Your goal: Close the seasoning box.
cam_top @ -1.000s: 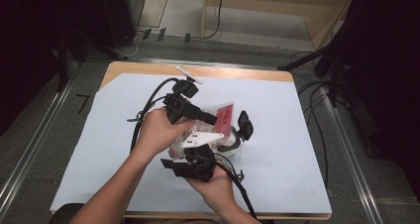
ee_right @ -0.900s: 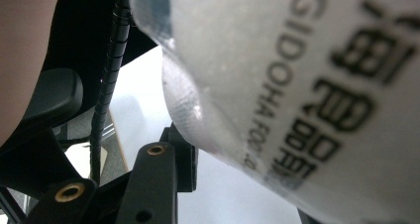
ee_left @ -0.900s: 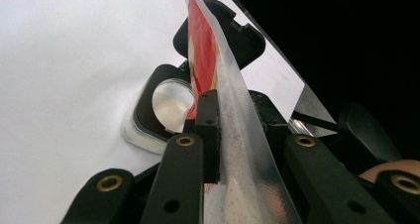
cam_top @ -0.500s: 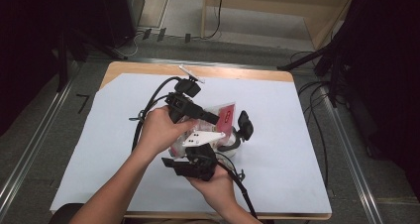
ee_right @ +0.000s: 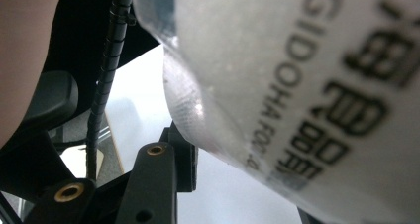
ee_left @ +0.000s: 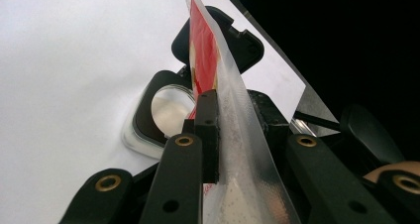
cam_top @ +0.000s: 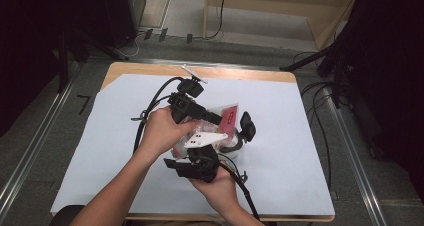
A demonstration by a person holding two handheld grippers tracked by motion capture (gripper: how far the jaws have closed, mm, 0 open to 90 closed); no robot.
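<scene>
A clear plastic pouch [cam_top: 227,113] with a red printed panel is held above the table between both hands. In the left gripper view the left gripper [ee_left: 233,100] is shut on the pouch's [ee_left: 242,144] sealed edge, which stands upright between its jaws. In the high view the left gripper [cam_top: 214,119] reaches the pouch from the left. The right gripper [cam_top: 202,158] comes from below, under its grey plate. In the right gripper view the pouch's bulging body [ee_right: 307,85], printed with black letters, presses on the jaw pad [ee_right: 184,159]. The other jaw is mostly hidden.
A black-rimmed container [cam_top: 234,145] with its flip lid [cam_top: 247,126] open sits on the white sheet [cam_top: 300,151] just under the pouch; it also appears in the left gripper view [ee_left: 148,110]. Cables trail left and toward the front edge. A small metal tool [cam_top: 192,76] lies at the back.
</scene>
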